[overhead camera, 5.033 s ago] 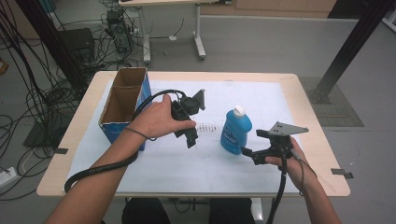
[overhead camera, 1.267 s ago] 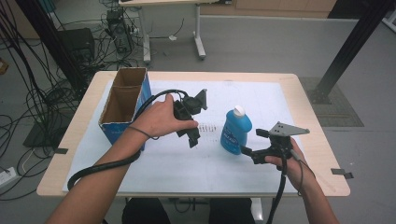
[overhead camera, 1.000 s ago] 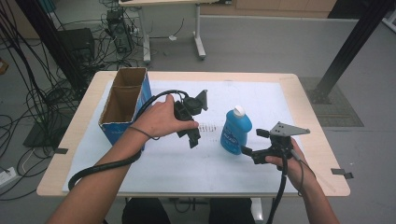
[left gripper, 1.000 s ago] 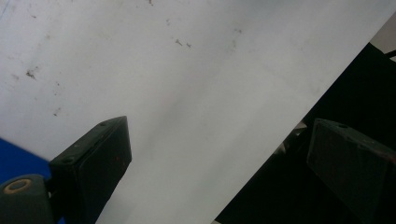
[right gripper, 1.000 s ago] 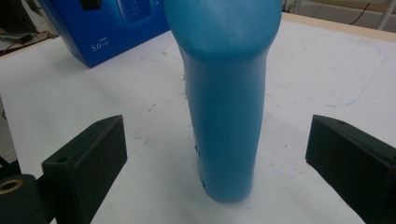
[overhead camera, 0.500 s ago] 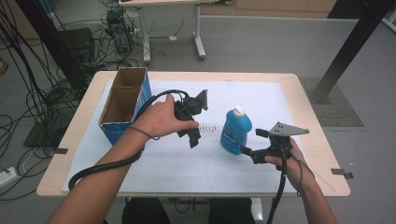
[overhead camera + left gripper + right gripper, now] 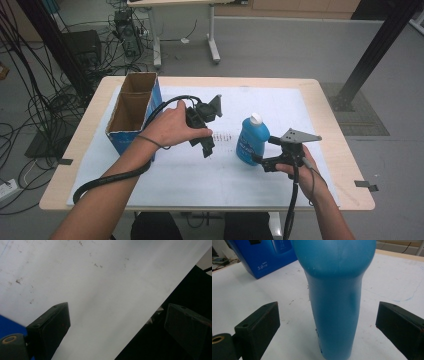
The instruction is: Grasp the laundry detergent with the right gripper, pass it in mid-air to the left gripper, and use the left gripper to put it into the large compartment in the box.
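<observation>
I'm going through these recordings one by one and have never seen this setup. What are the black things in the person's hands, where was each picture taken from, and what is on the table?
No robot here: a person holds a hand-held two-jaw tool in each hand, each trailing a cable. The wide picture comes from a fixed camera above the person's side of the table. The other two come from cameras riding on each tool, looking along its black jaws.

On the white sheet stand an open cardboard box with blue sides and an upright blue bottle with a white cap.

The left tool hangs over the sheet with its jaws apart, holding nothing. The right tool is open too, and the blue bottle stands between its jaws; in the right gripper view neither jaw touches it, so it is not gripped yet.
</observation>
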`<state>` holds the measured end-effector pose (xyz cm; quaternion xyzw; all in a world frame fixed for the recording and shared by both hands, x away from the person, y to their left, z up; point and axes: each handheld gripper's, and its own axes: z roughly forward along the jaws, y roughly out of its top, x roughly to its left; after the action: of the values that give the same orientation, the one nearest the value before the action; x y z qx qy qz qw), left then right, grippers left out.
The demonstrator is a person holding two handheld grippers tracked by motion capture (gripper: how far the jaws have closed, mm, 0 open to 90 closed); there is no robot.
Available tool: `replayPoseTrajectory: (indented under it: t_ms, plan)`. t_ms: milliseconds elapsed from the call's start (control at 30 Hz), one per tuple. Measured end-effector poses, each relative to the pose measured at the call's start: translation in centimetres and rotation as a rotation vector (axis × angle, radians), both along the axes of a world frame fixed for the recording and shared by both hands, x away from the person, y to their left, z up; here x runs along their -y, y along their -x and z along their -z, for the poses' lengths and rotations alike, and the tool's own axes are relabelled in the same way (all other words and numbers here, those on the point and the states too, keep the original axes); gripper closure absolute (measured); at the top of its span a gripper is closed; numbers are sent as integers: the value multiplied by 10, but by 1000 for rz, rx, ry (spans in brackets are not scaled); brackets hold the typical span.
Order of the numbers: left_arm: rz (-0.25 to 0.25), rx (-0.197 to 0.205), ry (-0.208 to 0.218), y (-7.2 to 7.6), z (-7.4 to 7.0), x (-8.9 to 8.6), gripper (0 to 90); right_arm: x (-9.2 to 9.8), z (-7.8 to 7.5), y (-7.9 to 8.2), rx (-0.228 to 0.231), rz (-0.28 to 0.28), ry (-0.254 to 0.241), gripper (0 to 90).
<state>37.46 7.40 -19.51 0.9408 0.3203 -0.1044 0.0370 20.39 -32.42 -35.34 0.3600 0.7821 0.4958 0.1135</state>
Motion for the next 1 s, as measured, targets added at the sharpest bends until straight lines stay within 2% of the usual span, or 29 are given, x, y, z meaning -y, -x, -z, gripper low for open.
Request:
replayPoseTrajectory:
  t_ms: [500, 1000]
  plan:
    - [-3, -4, 13, -1, 2, -3, 67, -9, 16, -12, 11, 15, -11, 59]
    - [-11, -3, 10, -3, 0, -6, 67, -14, 28, -17, 17, 20, -14, 62]
